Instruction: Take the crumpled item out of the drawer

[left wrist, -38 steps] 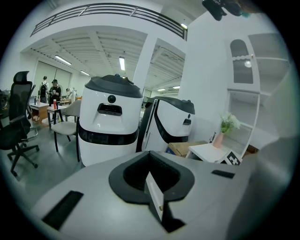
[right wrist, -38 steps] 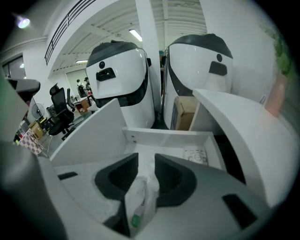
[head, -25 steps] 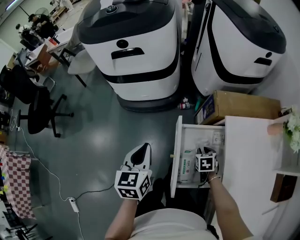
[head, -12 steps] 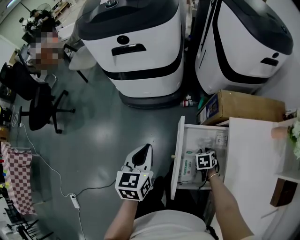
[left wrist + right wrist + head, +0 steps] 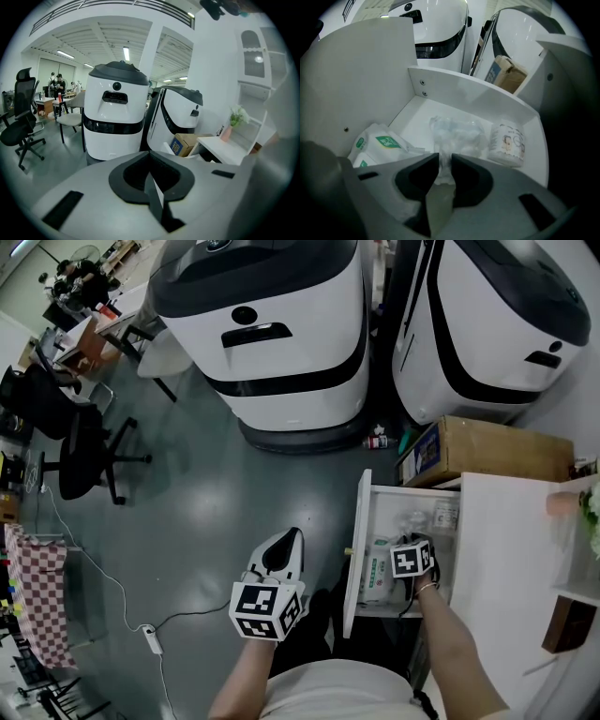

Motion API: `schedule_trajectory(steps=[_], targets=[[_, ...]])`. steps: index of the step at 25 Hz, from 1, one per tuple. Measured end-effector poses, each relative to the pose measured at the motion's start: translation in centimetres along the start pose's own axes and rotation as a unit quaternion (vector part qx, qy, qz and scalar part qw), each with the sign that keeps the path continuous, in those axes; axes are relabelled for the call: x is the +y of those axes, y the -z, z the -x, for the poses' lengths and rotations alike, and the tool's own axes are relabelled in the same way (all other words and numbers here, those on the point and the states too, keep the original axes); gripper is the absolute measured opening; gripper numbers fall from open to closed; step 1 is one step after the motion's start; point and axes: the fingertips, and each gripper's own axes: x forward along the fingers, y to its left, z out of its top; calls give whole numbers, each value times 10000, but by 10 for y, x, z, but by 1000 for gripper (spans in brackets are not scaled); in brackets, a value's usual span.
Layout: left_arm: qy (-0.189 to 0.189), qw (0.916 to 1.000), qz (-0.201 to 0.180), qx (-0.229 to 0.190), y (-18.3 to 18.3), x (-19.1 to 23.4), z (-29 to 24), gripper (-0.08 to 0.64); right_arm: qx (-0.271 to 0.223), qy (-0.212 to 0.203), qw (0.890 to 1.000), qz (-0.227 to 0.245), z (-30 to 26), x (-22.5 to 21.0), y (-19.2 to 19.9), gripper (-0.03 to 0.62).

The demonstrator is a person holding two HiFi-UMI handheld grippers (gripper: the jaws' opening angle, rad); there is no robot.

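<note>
The white drawer (image 5: 355, 549) stands pulled out from the white cabinet. Inside it lies a crumpled clear plastic item (image 5: 457, 132), also seen in the head view (image 5: 413, 522) just beyond my right gripper. My right gripper (image 5: 444, 161) reaches down into the drawer (image 5: 468, 91), and its jaws stand nearly together with a tail of the crumpled plastic pinched between them. In the head view the right gripper (image 5: 412, 547) sits over the drawer's middle. My left gripper (image 5: 284, 542) hangs over the grey floor left of the drawer, shut and holding nothing (image 5: 152, 180).
A green-and-white tissue pack (image 5: 377, 143) lies at the drawer's left, a printed paper roll (image 5: 506, 143) at its right. A cardboard box (image 5: 487, 451) and two large white machines (image 5: 272, 343) stand beyond the drawer. Office chairs (image 5: 80, 456) stand at far left.
The right gripper has stayed in the drawer and shifted only slightly. The left gripper has not moved. The head view has drifted a little.
</note>
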Motion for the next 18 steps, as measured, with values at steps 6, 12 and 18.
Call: schedule_trajectory(steps=[6,12,18], targets=[[29,10000,10,-16,2,1,2,-6,-102,66,9997,-194,5,-2,0,44],[89,9999,-17,-81,0,0,7,-6,-242,106,9992,-285,18,-3,2,34],[173,9997,-92,-169,-3,-4,12,-6,-873,71,9951,-466,49,2,-17,32]])
